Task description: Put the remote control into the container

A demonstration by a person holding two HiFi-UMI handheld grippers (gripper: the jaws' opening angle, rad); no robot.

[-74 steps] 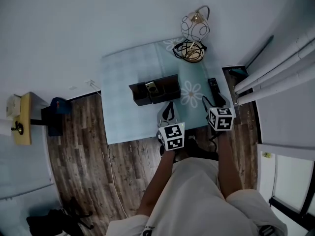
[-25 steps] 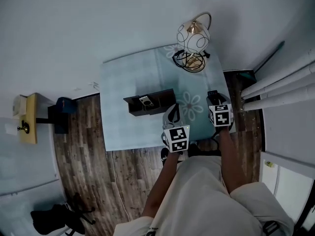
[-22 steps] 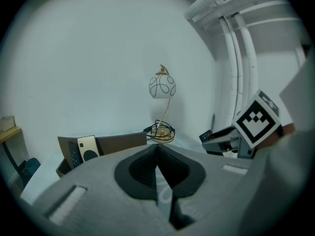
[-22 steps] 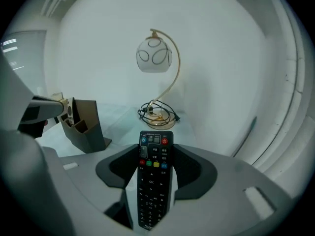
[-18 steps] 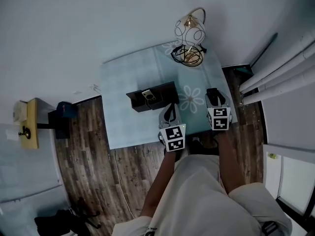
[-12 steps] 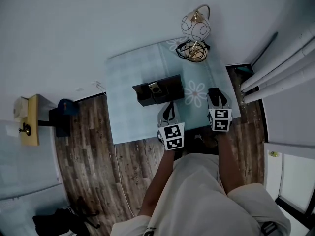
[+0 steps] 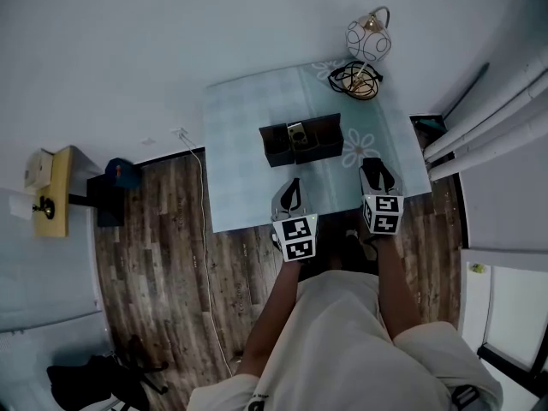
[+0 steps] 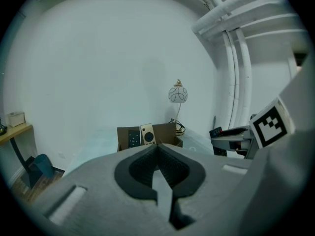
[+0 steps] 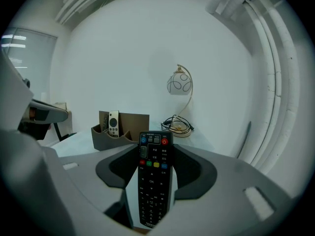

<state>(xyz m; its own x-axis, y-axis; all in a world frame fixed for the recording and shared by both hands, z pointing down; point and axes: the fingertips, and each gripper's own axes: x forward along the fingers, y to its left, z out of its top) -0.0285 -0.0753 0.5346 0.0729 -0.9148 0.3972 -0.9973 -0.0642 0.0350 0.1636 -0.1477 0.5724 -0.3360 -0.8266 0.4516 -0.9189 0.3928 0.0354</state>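
My right gripper [image 9: 154, 151] is shut on a black remote control [image 9: 152, 181] with coloured buttons, which lies lengthwise between the pads and points at the table. In the head view the right gripper [image 7: 374, 168] hovers over the table's front right corner. The dark brown container [image 7: 301, 141] stands mid-table, ahead and to the left of it. The container [image 9: 123, 133] has a small white remote [image 9: 113, 122] standing in it. My left gripper [image 8: 158, 149] is shut and empty, and in the head view this left gripper [image 7: 292, 184] sits at the table's front edge, facing the container [image 8: 162, 133].
A light blue cloth with flower prints covers the table [image 7: 248, 118]. A lamp with a round wire-patterned shade [image 7: 368, 39] and coiled cables [image 7: 358, 77] stand at the far right corner. White pipes [image 7: 488, 127] run along the right. Wood floor lies to the left.
Three seconds ago the black remote lay on the table's right edge ahead of the right gripper; now the right gripper holds it, lifted. The left gripper has stayed shut at the front edge.
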